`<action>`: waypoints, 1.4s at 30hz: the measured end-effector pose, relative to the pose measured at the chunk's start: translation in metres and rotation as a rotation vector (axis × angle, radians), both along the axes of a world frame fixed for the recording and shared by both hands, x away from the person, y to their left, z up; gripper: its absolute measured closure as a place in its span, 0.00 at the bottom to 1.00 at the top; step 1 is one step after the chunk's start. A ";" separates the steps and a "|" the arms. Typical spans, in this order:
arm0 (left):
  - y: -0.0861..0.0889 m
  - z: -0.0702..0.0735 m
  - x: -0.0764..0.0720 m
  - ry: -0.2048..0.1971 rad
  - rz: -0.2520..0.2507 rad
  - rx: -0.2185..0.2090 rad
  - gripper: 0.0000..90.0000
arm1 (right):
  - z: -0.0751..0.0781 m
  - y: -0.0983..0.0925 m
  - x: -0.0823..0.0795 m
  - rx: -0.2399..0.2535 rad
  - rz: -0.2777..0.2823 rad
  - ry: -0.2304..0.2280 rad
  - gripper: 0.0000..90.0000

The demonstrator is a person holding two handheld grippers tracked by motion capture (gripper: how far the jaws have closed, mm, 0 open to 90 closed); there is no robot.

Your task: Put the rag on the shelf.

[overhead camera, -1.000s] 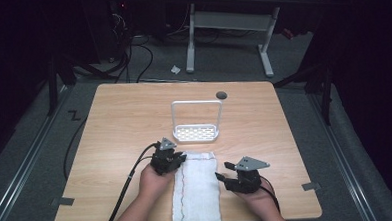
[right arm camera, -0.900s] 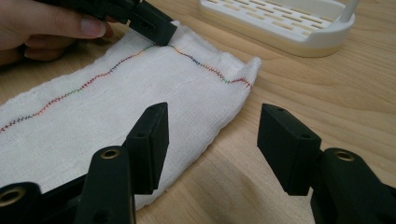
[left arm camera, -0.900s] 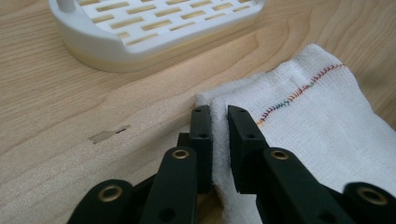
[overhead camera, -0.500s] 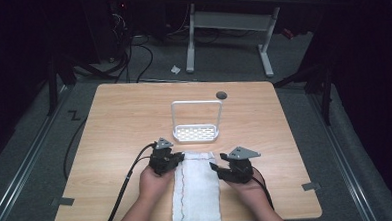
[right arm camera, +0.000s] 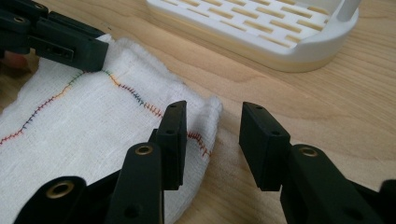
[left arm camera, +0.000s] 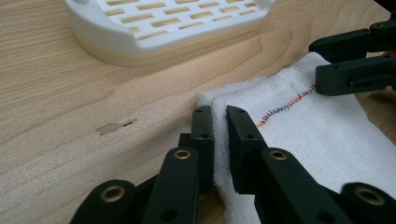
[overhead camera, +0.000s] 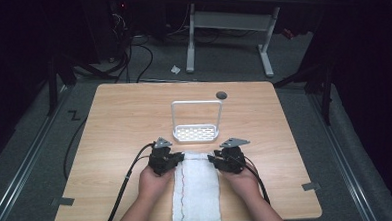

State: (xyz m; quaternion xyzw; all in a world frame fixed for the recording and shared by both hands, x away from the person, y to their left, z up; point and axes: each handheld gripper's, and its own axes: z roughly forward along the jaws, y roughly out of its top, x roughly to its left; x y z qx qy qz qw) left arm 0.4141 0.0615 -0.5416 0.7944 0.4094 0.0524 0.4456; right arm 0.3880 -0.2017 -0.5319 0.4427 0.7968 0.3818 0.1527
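Item 1: white cloth (overhead camera: 196,190), folded strip w/ multicolour stitched seam. Lies flat on the surface (overhead camera: 119,129), centred at its near edge, long axis running from that edge toward the middle; far end stops just short of the rack.

Item 2: left gripper (overhead camera: 167,160), in my left hand, at the cloth's far-left corner. In the left gripper view its fingers (left arm camera: 202,135) are clenched on a raised fold of the cloth edge, fabric pinched between them.

Item 3: right gripper (overhead camera: 222,161), in my right hand, at the cloth's far-right corner. In the right gripper view its fingers (right arm camera: 172,135) straddle that corner, having just been closing: one finger rests on top of the cloth, the other stands on bare wood, clear gap left, so no pinch yet.

Item 4: white slotted rack (overhead camera: 196,133) w/ tall wire-frame handle, upright near the surface's centre, just beyond the cloth's far end, not touching it.

Item 5: small dark round spot (overhead camera: 221,95) near the far edge, right of centre.
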 end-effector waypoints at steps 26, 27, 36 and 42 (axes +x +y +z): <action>0.006 0.006 -0.012 -0.080 0.000 -0.073 0.93 | 0.012 0.007 -0.020 0.029 0.054 -0.095 0.95; 0.007 0.007 -0.014 -0.091 0.005 -0.094 0.93 | 0.012 0.007 -0.020 0.029 0.054 -0.095 0.95; 0.006 0.040 -0.028 -0.180 0.014 -0.141 0.93 | 0.045 0.009 -0.034 0.066 0.077 -0.188 0.96; 0.007 0.068 -0.041 -0.256 0.008 -0.180 0.93 | 0.066 0.009 -0.040 0.067 0.090 -0.252 0.96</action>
